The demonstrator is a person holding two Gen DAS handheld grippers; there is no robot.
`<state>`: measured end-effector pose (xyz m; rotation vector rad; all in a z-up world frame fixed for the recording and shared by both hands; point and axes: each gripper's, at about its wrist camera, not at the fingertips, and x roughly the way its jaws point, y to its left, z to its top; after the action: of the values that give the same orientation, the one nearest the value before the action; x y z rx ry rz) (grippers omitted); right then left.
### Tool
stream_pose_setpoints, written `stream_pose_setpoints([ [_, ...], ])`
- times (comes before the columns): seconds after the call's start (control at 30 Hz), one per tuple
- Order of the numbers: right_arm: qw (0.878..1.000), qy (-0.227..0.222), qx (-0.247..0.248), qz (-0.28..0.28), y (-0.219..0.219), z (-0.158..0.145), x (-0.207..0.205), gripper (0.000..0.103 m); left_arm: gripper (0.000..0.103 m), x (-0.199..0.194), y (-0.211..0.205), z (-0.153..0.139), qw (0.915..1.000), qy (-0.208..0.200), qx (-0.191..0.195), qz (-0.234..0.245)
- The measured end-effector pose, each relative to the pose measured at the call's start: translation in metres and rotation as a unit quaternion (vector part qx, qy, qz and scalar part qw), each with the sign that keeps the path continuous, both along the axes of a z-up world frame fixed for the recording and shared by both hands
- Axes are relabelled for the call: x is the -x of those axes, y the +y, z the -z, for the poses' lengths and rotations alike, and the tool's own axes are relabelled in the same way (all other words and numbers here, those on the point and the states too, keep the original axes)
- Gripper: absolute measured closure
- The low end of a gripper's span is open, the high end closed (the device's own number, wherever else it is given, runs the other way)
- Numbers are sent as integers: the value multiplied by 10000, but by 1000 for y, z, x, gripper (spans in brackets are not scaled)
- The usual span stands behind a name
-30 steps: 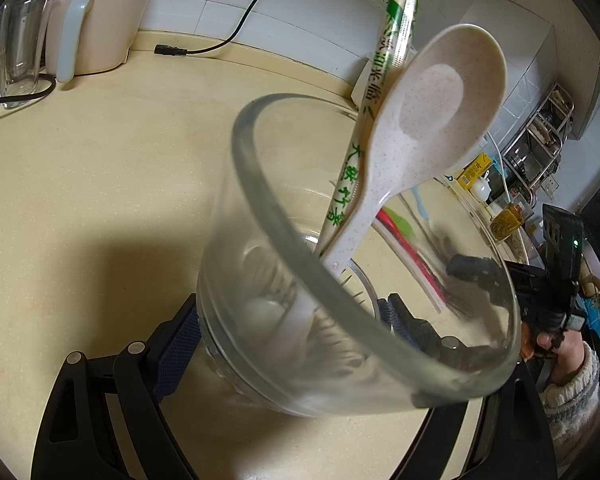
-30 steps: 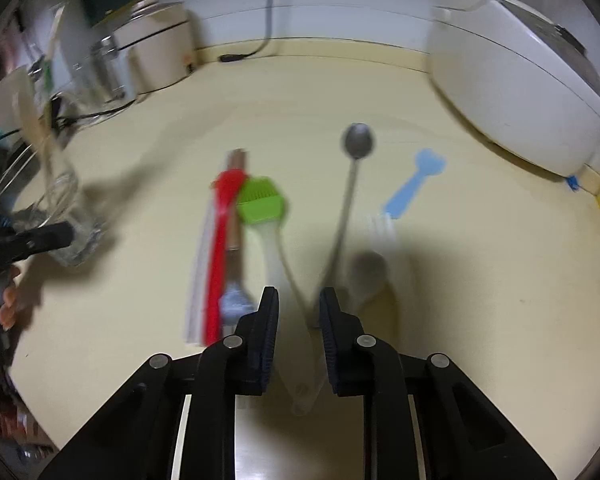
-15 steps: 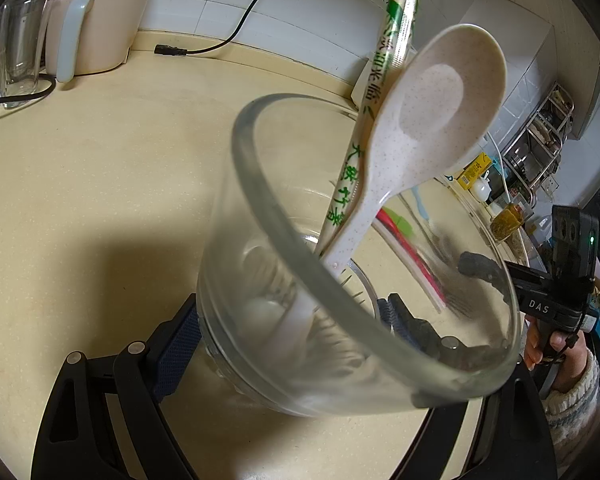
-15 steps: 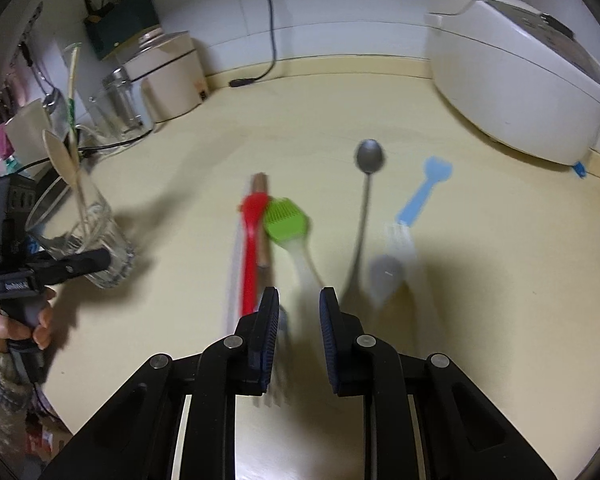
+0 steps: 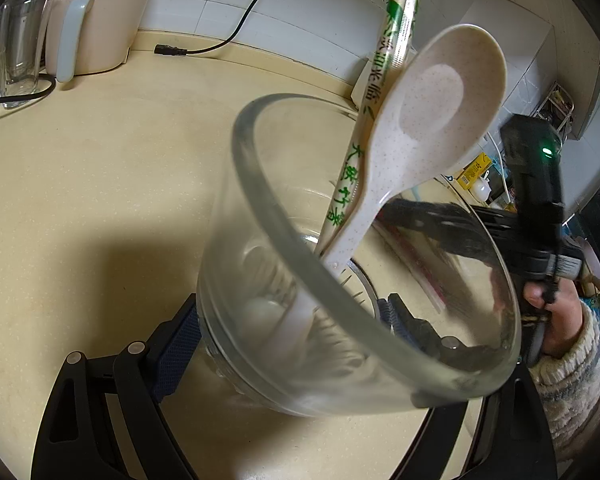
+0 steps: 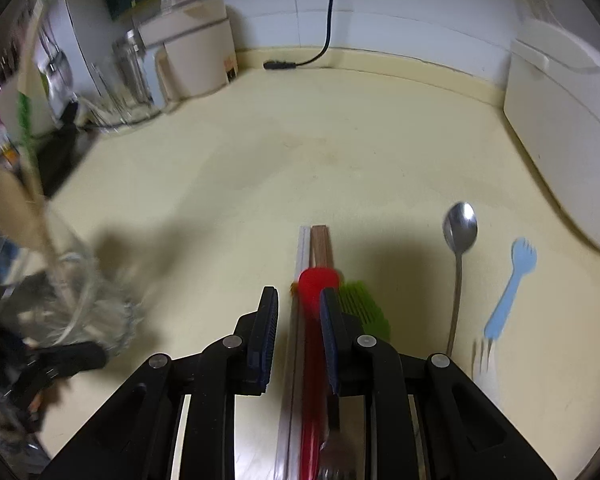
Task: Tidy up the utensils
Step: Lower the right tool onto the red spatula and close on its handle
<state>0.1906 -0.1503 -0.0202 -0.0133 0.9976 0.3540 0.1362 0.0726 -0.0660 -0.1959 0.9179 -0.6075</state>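
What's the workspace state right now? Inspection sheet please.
Surface: beige countertop, faint stain mid-way.
Job's things: glass cup holds speckled spoon and wrapped chopsticks; red utensil, green brush, metal spoon, blue spork lie on the counter.
Clutter: nothing seen.
Grippers: left gripper shut on the cup; right gripper open, straddling the red utensil.
Cables: black power cord, unplugged end on the counter.
Surroundings: beige appliance, white cooker.

Dim, warm indoor light. Strong fisheye bending and dark vignette at every rim. Left wrist: glass cup point(image 5: 359, 280) soft, hard shadow at 8 o'clock. Right wrist: motion blur at 9 o'clock, counter point(image 6: 339, 152) sharper; shadow centre.
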Motion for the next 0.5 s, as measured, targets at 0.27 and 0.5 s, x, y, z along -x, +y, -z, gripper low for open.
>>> stream_pose_setpoints([
  [0.27,9991,-17,414,77,13,9,-11,81,13,0,-1,0,10000,3,10,2],
  [0.5,9996,36,225,146,8,17,-16,77,13,0,0,0,10000,1,4,0],
])
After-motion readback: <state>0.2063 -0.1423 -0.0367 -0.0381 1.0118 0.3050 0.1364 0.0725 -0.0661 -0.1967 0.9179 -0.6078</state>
